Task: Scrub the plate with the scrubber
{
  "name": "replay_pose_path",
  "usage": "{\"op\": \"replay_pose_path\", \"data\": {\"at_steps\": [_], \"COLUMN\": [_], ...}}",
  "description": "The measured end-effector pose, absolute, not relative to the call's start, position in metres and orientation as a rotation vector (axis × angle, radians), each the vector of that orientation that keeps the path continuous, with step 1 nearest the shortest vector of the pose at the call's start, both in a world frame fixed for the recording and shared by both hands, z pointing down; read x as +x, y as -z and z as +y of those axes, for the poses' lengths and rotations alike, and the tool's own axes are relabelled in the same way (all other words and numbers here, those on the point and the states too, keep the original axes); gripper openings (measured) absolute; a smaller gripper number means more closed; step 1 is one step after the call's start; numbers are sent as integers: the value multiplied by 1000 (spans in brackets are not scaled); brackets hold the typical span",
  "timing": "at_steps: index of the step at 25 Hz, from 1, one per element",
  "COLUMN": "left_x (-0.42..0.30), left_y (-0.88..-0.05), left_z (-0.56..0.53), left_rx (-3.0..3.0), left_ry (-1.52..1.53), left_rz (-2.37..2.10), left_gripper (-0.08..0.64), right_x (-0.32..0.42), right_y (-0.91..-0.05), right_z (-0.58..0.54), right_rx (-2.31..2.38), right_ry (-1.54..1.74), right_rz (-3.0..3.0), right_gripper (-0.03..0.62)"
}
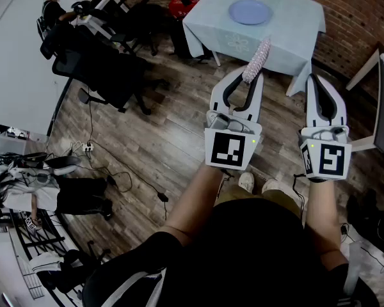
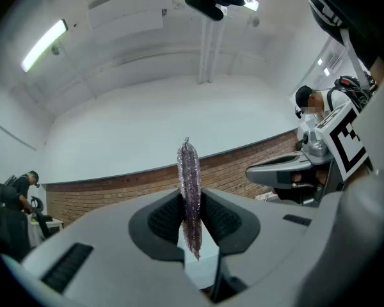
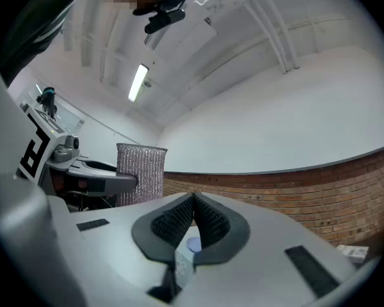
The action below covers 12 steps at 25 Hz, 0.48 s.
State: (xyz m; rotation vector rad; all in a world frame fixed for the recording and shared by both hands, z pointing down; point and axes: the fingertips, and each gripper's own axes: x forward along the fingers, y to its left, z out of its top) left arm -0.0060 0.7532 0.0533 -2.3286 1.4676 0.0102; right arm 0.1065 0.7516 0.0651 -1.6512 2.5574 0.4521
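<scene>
Clamping scrubber (image 2: 191,190): left gripper (image 1: 248,74); right gripper (image 1: 320,78) pinched together, empty; plate (image 3: 194,244) mostly hidden behind its jaws.

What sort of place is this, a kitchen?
Not a kitchen, it seems: more likely an office or workroom. Black office chairs stand on a wood floor strewn with cables, the wall is brick, and the plate sits on a cloth-covered table.

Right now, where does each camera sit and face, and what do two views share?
Head view: on the person's head, facing steeply down; forearms, left gripper, right gripper show.
Left gripper view: on that gripper, facing a brick wall; jaws shut on the scrubber.
Right gripper view: on that gripper, facing it too; jaws together, empty.
Shared: all show the scrubber.
</scene>
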Motion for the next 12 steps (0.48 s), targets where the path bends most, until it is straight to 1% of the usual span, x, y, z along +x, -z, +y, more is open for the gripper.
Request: {"op": "replay_pose_path", "data": {"at_steps": [12], "left_x": [-17], "left_y": [-54], "left_z": [753], "left_rx": [-2332], "left_ry": [1], "left_rz": [1471], "left_gripper": [78], "right_x": [92], "right_y": [-58], "right_z": [752], "right_rx": [-1637], "right_ry": [-455], "right_rz": [2538], "right_gripper": [35]}}
